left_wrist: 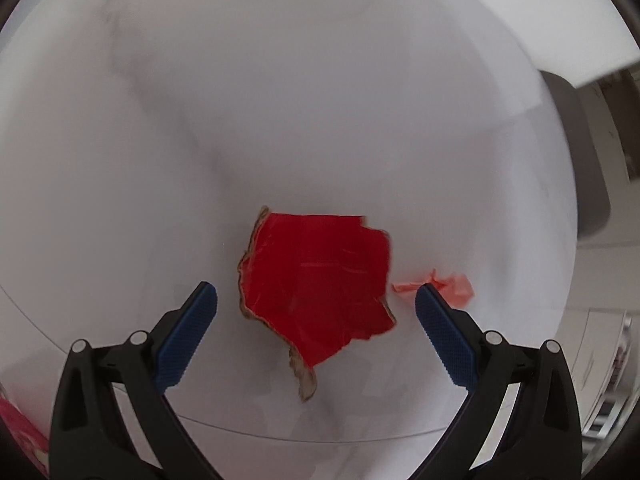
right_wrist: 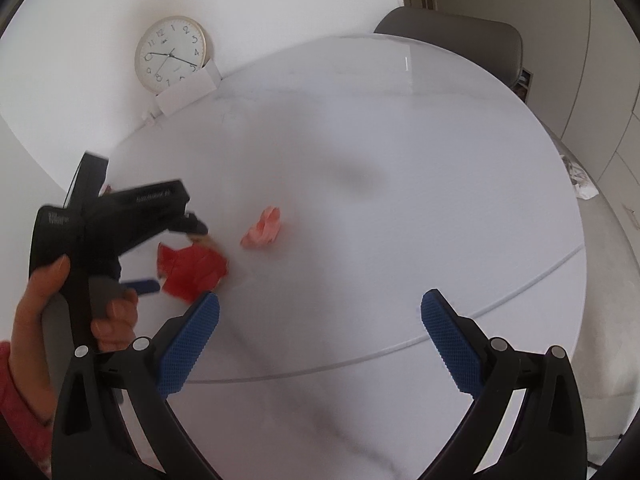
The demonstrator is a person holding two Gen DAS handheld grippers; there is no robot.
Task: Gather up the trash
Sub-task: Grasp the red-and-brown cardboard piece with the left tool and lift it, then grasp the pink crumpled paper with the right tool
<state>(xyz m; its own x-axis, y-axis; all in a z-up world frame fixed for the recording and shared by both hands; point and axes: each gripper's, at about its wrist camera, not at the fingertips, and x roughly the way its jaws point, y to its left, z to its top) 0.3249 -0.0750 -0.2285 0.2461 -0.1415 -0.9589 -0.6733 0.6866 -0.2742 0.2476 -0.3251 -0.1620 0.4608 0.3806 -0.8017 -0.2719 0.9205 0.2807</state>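
Observation:
A torn red piece of cardboard [left_wrist: 316, 284] with brown ragged edges lies flat on the white round table [left_wrist: 280, 120]. My left gripper [left_wrist: 316, 294] is open, just above it, one finger on each side. A small crumpled pink scrap [left_wrist: 456, 286] lies just right of the cardboard, behind the right fingertip. In the right wrist view the red cardboard [right_wrist: 192, 270] and the pink scrap [right_wrist: 264, 229] lie at the left of the table [right_wrist: 400, 160], with the left gripper [right_wrist: 172, 254] over the cardboard. My right gripper [right_wrist: 320, 312] is open and empty above the table's near part.
A wall clock [right_wrist: 171, 54] leans behind a white box [right_wrist: 188, 92] at the table's far edge. A grey chair [right_wrist: 452, 42] stands behind the table. Crumpled paper [right_wrist: 582, 182] lies on the floor to the right. A seam [right_wrist: 480, 312] crosses the tabletop.

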